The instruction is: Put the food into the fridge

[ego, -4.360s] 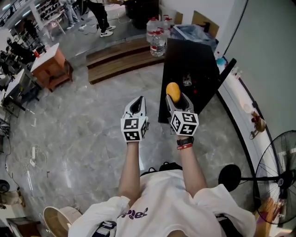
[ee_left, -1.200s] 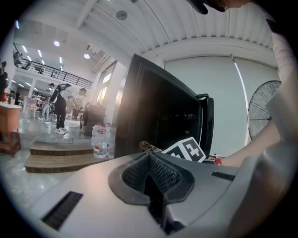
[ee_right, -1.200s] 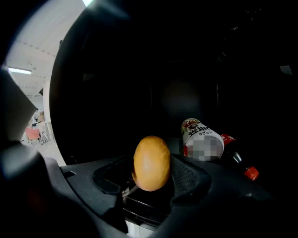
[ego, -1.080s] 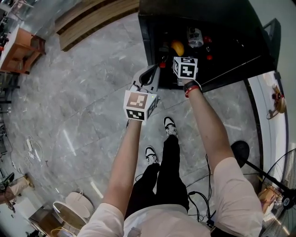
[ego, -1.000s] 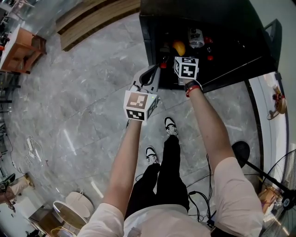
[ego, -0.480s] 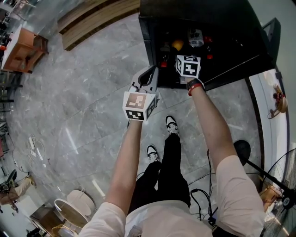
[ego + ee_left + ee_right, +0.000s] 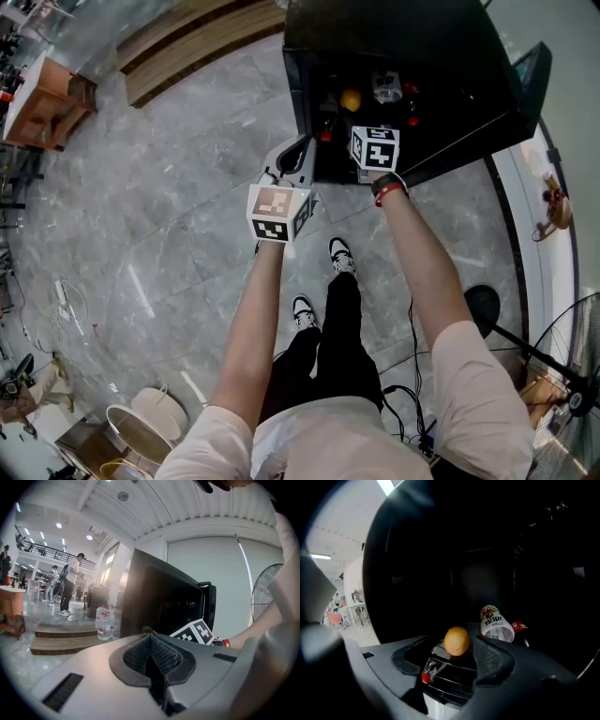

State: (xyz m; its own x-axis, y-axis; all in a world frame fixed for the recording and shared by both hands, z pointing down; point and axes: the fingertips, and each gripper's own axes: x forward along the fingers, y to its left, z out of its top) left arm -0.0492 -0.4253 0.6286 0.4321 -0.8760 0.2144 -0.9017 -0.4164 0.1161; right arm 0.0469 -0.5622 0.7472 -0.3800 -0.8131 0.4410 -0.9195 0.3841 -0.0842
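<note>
The orange, egg-shaped fruit point(image 7: 351, 98) lies on a shelf inside the open black fridge point(image 7: 394, 37). In the right gripper view the fruit point(image 7: 456, 641) shows just beyond my jaw tips, and neither pad touches it. My right gripper point(image 7: 452, 660) reaches into the fridge mouth. Its jaws are closing a little, with nothing gripped between them. In the head view only its marker cube point(image 7: 375, 148) shows. My left gripper point(image 7: 298, 152) hangs outside the fridge's left front corner, shut and empty, its pads point(image 7: 150, 653) meeting.
A clear bottle with a red-and-white label point(image 7: 494, 623) and a red-capped bottle point(image 7: 518, 627) lie right of the fruit. A dark bottle with a red cap point(image 7: 433, 667) lies in front. The fridge door point(image 7: 525, 80) stands open at right. Water bottles point(image 7: 104, 623) stand on wooden steps point(image 7: 187, 42).
Several seconds ago my right gripper held the orange fruit in front of the fridge. Now the fruit rests inside and the jaws are off it. The left gripper has hardly moved.
</note>
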